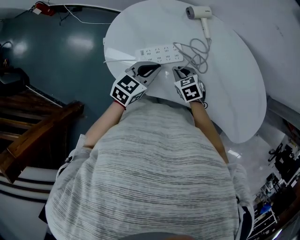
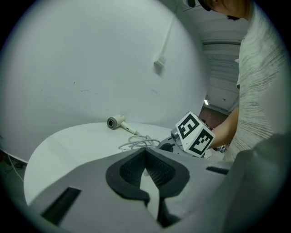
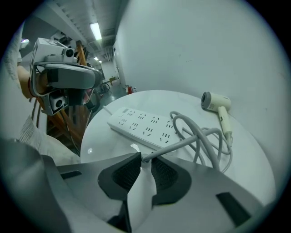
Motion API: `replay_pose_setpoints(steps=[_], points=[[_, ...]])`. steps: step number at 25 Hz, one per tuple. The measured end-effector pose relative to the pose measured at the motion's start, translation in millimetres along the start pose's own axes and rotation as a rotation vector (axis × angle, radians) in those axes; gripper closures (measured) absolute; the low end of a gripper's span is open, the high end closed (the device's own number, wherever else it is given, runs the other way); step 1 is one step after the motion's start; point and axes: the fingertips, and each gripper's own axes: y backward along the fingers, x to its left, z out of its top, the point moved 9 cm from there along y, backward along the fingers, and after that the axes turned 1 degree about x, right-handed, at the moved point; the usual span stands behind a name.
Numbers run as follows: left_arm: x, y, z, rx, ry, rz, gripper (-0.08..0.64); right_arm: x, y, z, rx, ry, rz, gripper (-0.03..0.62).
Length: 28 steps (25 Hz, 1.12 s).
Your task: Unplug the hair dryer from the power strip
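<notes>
Operator: Where's the dryer, and why are my claws set like this?

Spotter: Your dryer [image 1: 198,12] lies on its side by the table's [image 1: 243,93] far edge, well apart from both your claws; its cord [image 1: 198,50] coils near the middle, just beside the right end of the strip [image 1: 159,54]; the strip lies crosswise, reaching toward the left edge. You've got the right claw [image 3: 144,158] angled down at the cord's end; I take that as the sensible hold, since you pull at the plug end and not at the slack.

Operator: And the grips themselves?

Spotter: Your right claw is clamped on the cord at its very tips, pads pressing it; a small white piece shows just there, but I can't tell whether it's the plug. Every socket you can see on the strip looks empty, so I'd judge the plug is out; the cord does cross part of the right end, so don't take that as certain. Your left claw [image 2: 146,154] is fully closed on nothing; it hangs over the table just short of the strip's near side without touching it. I'd guess you put it there to steady the strip; if the plug is free, you won't need it.
</notes>
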Motion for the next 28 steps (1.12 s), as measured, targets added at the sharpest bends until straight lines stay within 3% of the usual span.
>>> replay_pose_setpoints(steps=[5, 11, 18, 23, 28], points=[[-6, 5, 6, -0.024, 0.006, -0.007, 0.554, -5, 21, -5, -0.043, -0.138, 0.007, 0.501], [-15, 11, 14, -0.069, 0.01, -0.022, 0.554, -13, 58, -12, -0.098, -0.207, -0.037, 0.482], [-31, 20, 33, -0.161, 0.002, -0.07, 0.554, -5, 107, 7, -0.309, -0.201, -0.038, 0.483], [-41, 26, 46, -0.215, -0.019, -0.091, 0.554, 4, 137, 24, -0.474, -0.138, 0.008, 0.489], [-50, 35, 56, -0.266, -0.031, -0.109, 0.554, 12, 164, 36, -0.614, -0.07, 0.058, 0.534]])
